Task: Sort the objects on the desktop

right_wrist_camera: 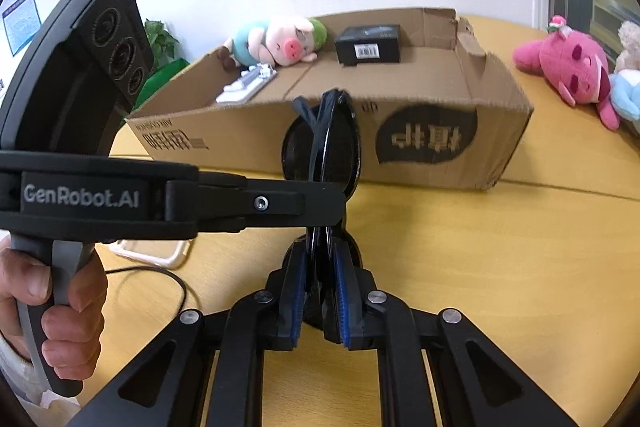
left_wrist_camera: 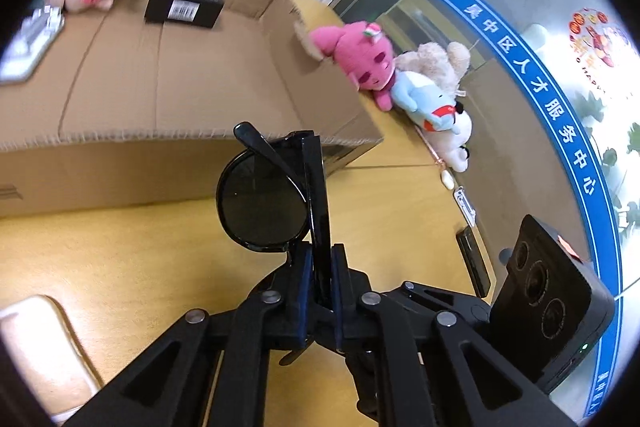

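Black folded sunglasses (left_wrist_camera: 264, 203) are held upright above the yellow table, in front of an open cardboard box (left_wrist_camera: 168, 83). My left gripper (left_wrist_camera: 320, 259) is shut on the sunglasses' frame. My right gripper (right_wrist_camera: 320, 259) is shut on the same sunglasses (right_wrist_camera: 320, 147) from below, with the left gripper's fingers (right_wrist_camera: 280, 201) reaching in from the left. The box (right_wrist_camera: 440, 131) holds a pig plush (right_wrist_camera: 280, 43), a small black box (right_wrist_camera: 368, 45) and a white packet (right_wrist_camera: 248, 83).
A pink plush (left_wrist_camera: 360, 59), a beige plush and a blue-white plush (left_wrist_camera: 436, 107) lie on the table to the right of the box. A black phone (left_wrist_camera: 474, 263) lies near the glass wall. A phone case (right_wrist_camera: 152, 253) and a cable lie at the left.
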`<action>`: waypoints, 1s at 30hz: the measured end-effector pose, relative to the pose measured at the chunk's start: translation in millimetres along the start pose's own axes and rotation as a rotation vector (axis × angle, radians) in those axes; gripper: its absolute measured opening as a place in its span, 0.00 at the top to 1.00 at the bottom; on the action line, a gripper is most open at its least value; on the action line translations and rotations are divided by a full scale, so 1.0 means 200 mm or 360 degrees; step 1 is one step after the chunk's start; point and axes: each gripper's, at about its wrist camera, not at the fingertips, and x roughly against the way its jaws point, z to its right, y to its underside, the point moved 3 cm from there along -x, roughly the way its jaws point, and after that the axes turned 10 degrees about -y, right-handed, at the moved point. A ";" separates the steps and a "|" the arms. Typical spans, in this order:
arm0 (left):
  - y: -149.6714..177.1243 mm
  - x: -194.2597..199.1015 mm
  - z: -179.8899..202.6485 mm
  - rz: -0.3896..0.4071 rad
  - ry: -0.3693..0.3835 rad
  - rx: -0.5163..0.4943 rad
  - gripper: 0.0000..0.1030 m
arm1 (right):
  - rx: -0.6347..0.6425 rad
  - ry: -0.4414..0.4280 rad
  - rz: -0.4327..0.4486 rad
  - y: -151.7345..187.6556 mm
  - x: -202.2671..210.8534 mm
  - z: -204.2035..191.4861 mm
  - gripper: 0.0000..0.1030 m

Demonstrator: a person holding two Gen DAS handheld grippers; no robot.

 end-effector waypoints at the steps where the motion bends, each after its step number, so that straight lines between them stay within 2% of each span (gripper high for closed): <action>1: -0.01 0.02 0.01 0.0014 -0.0002 -0.0008 0.92 | 0.0009 0.0000 0.0018 -0.02 0.01 -0.01 0.88; 12: -0.17 0.22 0.06 0.0215 -0.0061 -0.0088 0.93 | 0.0125 -0.0035 0.0136 -0.22 0.11 -0.11 0.87; 20: -0.33 0.30 0.06 0.0304 -0.0131 -0.0099 0.93 | 0.0195 -0.0061 0.0188 -0.44 0.10 -0.18 0.80; 22: -0.34 0.31 0.05 0.0307 -0.0130 -0.0085 0.93 | 0.0203 -0.0051 0.0201 -0.48 0.10 -0.19 0.81; 24: -0.35 0.31 0.04 0.0318 -0.0151 -0.0082 0.93 | 0.0200 -0.0043 0.0206 -0.50 0.09 -0.18 0.87; 30: -0.39 0.30 0.00 0.0313 -0.0141 -0.0049 0.93 | 0.0162 -0.0122 0.0197 -0.55 0.07 -0.14 0.89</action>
